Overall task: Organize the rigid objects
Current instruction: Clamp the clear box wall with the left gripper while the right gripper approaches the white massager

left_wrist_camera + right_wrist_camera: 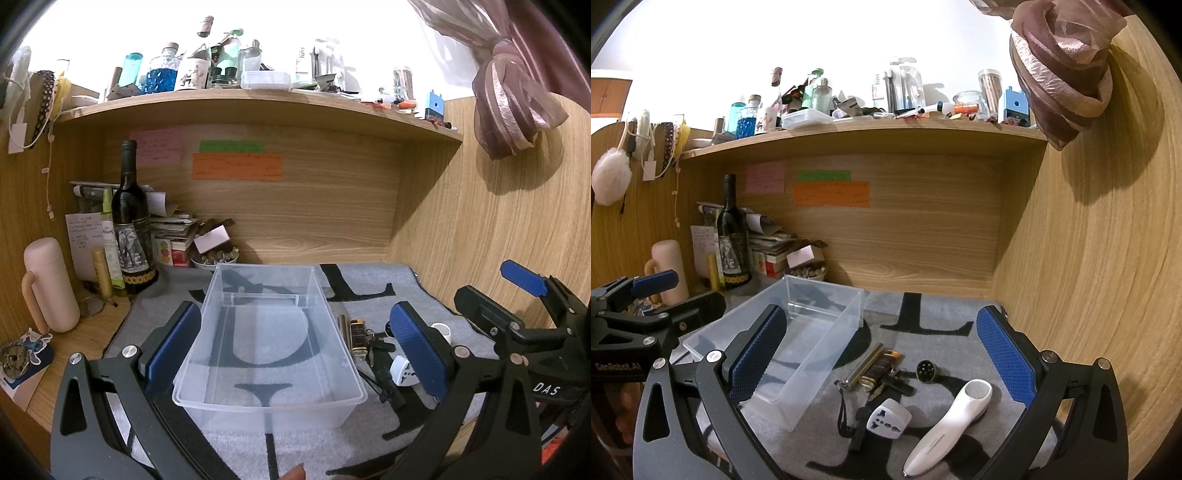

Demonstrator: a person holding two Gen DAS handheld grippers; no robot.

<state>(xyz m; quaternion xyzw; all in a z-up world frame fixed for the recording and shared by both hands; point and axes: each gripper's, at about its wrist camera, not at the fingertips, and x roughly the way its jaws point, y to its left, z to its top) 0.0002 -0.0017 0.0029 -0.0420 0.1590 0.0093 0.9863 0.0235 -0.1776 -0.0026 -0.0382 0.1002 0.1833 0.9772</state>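
A clear plastic bin [266, 339] sits upright and empty between the fingers of the left gripper [295, 343]. Ahead of the right gripper [882, 365] lie the loose items: a brass-coloured tube [866, 363] beside a dark lighter [882, 365], a white travel adapter [888, 421] nearer in, a small round black piece [926, 370], and a white handheld device [951, 424] lying lengthwise toward the right finger.

We see a wooden desk [964, 291] under a grey mat [923, 339]. On the mat, a clear bin [798, 354]; right of it a flashlight [866, 365], plug adapter [888, 421] and white handheld device [949, 424].
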